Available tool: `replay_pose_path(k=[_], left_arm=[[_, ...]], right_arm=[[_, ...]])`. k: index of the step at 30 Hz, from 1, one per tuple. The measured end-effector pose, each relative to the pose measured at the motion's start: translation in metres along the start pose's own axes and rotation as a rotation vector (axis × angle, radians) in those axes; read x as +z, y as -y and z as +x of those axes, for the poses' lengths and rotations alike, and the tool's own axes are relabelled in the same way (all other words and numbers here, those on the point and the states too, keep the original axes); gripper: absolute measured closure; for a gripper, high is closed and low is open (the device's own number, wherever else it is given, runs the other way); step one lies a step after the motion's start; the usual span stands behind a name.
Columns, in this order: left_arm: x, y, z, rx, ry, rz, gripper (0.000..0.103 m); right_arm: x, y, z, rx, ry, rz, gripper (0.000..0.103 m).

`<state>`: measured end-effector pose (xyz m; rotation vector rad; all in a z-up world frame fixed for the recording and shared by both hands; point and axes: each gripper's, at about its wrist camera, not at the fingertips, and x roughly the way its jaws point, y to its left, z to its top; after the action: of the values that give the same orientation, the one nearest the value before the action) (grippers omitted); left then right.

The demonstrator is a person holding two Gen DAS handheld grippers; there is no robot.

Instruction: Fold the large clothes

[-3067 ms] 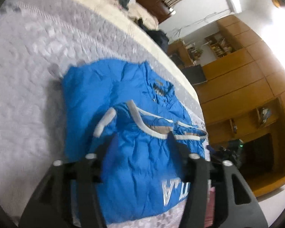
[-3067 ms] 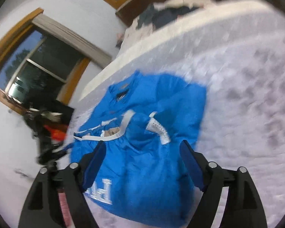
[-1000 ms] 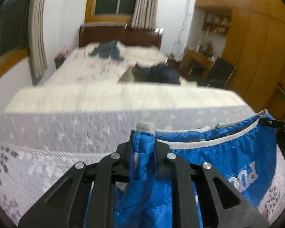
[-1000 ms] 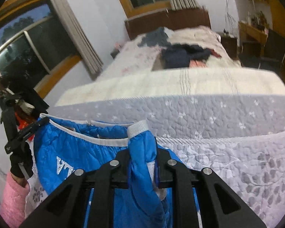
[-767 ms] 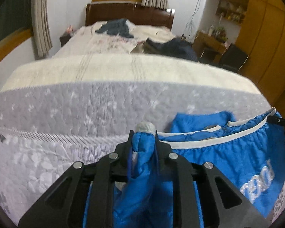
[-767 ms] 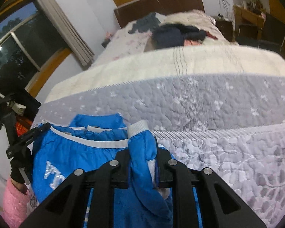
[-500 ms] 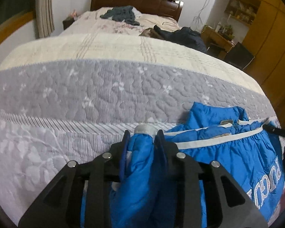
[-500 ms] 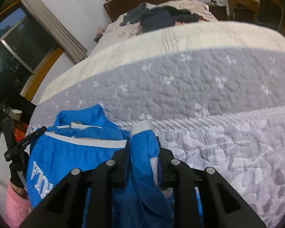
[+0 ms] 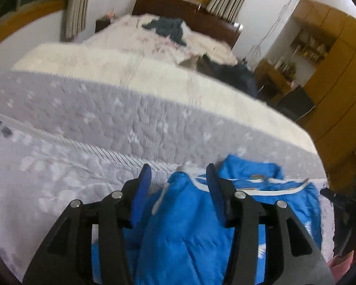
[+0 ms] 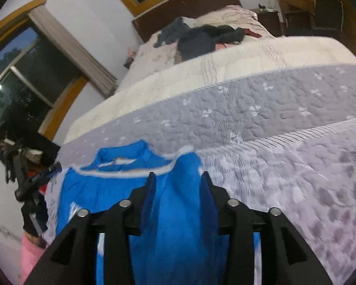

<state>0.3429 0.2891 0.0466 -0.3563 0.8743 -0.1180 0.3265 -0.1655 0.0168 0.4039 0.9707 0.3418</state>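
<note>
While both spread | left tool (image 9: pixel 178 178), right tool (image 10: pixel 177 180) | puffy quilted blue jacket (image 9: pixel 185 225) | stitched grey bedspread (image 9: pixel 95 118)

Jacket (image 9: pixel 185 232): blue quilted cloth, faint sheen, white ribbed trim. Bed cover (image 10: pixel 284 128): grey quilted cloth, matt, stitched floral pattern; cream textured blanket (image 9: pixel 106 66) beyond. Left tool (image 9: pixel 178 178) and right tool (image 10: pixel 176 182): matt black plastic, shiny metal screw heads; headboard (image 9: pixel 185 11) and wardrobe (image 9: pixel 339 71) of polished wood.

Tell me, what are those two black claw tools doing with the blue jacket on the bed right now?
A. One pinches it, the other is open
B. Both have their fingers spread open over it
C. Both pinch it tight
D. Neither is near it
B: the left gripper and right gripper each show a wide gap between their fingers, with the blue jacket lying on the grey quilt below.
</note>
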Motion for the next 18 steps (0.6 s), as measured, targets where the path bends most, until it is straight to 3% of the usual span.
replay_pose_path(k=[2, 7, 13, 18], left_arm=[[-0.011, 0.013, -0.026, 0.016, 0.018, 0.027, 0.049], [-0.051, 0.046, -0.05, -0.006, -0.014, 0.061, 0.045], [-0.112, 0.077, -0.043, -0.025, -0.083, 0.079, 0.04], [-0.139, 0.082, -0.028, 0.006, -0.091, 0.11, 0.038]], right_arm=[[-0.012, -0.003, -0.019, 0.007, 0.002, -0.022, 0.05], [-0.056, 0.005, -0.044, 0.002, -0.055, -0.028, 0.047], [-0.096, 0.019, -0.048, 0.038, -0.087, -0.003, 0.047], [-0.107, 0.021, -0.038, 0.049, -0.113, -0.002, 0.047]])
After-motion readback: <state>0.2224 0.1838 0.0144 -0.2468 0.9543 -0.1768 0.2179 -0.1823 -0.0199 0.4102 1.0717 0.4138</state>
